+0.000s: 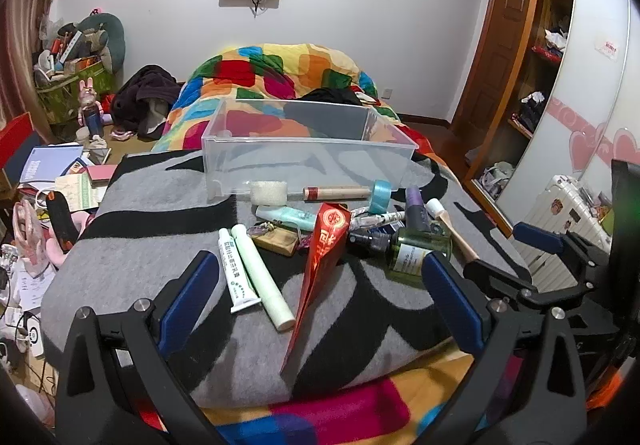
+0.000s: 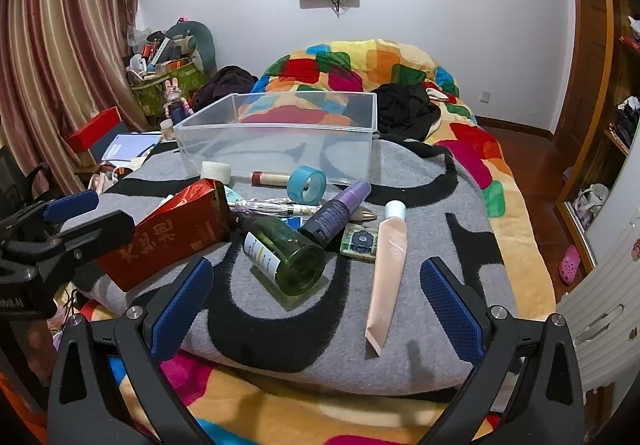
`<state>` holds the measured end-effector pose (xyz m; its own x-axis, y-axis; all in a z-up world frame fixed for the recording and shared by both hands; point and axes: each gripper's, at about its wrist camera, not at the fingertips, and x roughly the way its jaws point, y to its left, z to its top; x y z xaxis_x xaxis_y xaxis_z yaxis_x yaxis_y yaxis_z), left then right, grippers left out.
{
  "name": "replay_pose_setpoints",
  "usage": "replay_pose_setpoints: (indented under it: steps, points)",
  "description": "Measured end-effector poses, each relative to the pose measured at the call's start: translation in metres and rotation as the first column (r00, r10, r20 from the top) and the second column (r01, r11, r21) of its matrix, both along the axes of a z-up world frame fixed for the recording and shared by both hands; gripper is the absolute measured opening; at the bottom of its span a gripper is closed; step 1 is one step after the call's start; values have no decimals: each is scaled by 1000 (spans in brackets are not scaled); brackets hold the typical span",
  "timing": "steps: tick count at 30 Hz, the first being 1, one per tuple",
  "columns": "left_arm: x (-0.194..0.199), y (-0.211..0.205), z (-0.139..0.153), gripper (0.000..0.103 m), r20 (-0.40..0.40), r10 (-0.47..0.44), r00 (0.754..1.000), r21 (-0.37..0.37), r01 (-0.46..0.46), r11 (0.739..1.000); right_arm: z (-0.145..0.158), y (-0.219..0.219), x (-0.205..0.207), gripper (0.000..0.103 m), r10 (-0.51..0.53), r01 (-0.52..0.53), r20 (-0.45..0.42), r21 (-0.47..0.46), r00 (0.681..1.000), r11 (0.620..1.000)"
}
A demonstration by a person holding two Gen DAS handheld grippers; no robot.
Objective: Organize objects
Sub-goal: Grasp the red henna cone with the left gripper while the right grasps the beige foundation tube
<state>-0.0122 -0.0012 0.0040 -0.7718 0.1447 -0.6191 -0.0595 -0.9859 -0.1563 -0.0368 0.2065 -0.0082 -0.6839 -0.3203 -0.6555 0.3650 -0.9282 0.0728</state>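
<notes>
While nothing has yet been lifted, the left wrist view shows the left gripper (image 1: 316,285) spread wide and empty above two pale tubes, one white (image 1: 233,270) and one mint green (image 1: 262,277), lying side by side beside a red paper cone (image 1: 320,265) on the grey-and-black blanket (image 1: 132,245). Beyond them the clear plastic bin (image 1: 304,149) stands empty, evidently the intended receptacle.

The right wrist view shows the right gripper (image 2: 316,301), likewise wide and empty, facing a toppled green glass bottle (image 2: 286,257) and a peach squeeze tube (image 2: 388,269); a purple spray bottle (image 2: 340,213) and blue tape roll (image 2: 307,184) lie nearer the bin.
</notes>
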Motion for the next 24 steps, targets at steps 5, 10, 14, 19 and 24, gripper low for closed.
replay_pose_setpoints:
  steps: [5, 10, 14, 19, 24]
  points:
    - [-11, 0, -6, 87, 38, -7, 999, -6, 7, 1000, -2, 5, -8, 102, -8, 8, 18, -14, 1000, 1000]
    - [-19, -1, -9, 86, 48, 1, 999, -21, 0, 1000, -4, 15, -17, 100, -36, 37, 30, -28, 999, 999]
    - [-29, -3, -8, 82, 60, 2, 998, -33, 0, 999, -4, 25, -28, 92, -68, 69, 32, -27, 997, 997]
    - [-49, -1, -10, 75, 89, -15, 996, -41, 19, 999, -8, 38, -43, 83, -101, 103, 52, -28, 993, 994]
    - [-64, 8, -24, 66, 145, -50, 988, -49, 58, 997, -24, 43, -61, 68, -124, 126, 107, -14, 986, 992]
